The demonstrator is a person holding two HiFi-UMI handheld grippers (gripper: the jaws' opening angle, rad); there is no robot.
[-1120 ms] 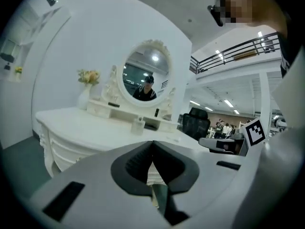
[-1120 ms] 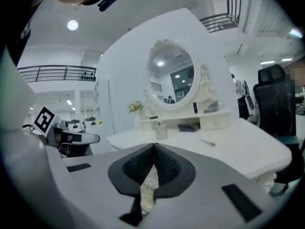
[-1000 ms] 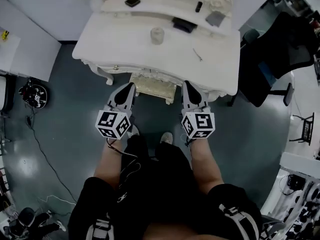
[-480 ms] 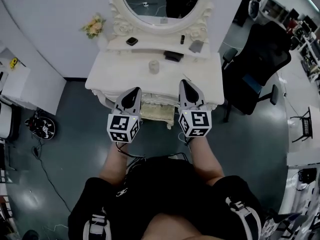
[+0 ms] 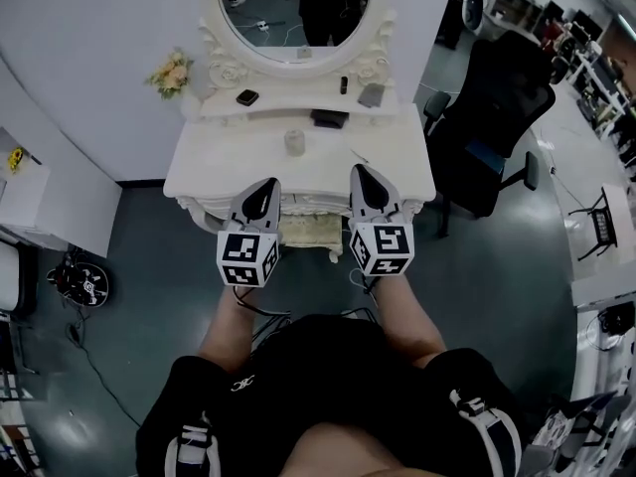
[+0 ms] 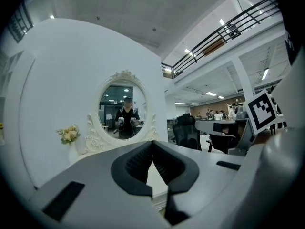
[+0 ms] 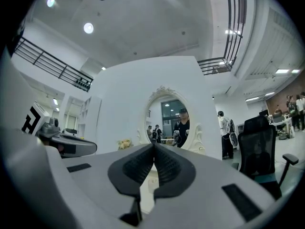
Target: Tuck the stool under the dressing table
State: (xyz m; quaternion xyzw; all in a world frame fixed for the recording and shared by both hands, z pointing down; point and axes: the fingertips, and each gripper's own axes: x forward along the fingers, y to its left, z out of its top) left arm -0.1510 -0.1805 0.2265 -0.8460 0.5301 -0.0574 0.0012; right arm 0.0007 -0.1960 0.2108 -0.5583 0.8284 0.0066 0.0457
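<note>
1. While both grippers hang level in front of the table (image 5: 219,162), the stool (image 5: 310,231) sits tucked under its front edge. Only a cream strip of the seat shows.
2. That strip's long axis runs left to right in the head view, parallel to the table's front edge. The stool's legs are hidden, so I cannot tell which way it faces.
3. The left gripper (image 5: 269,183) has its jaws pressed together with nothing between them. It points toward the mirror (image 5: 293,13).
4. The right gripper (image 5: 356,171) is likewise closed and empty, and points the same way.
5. In the head view the grippers flank the stool, one at each end of the strip, and neither touches it.
6. A cup (image 5: 294,142) stands on the tabletop, and a black chair (image 5: 492,117) is to the table's right.
</note>
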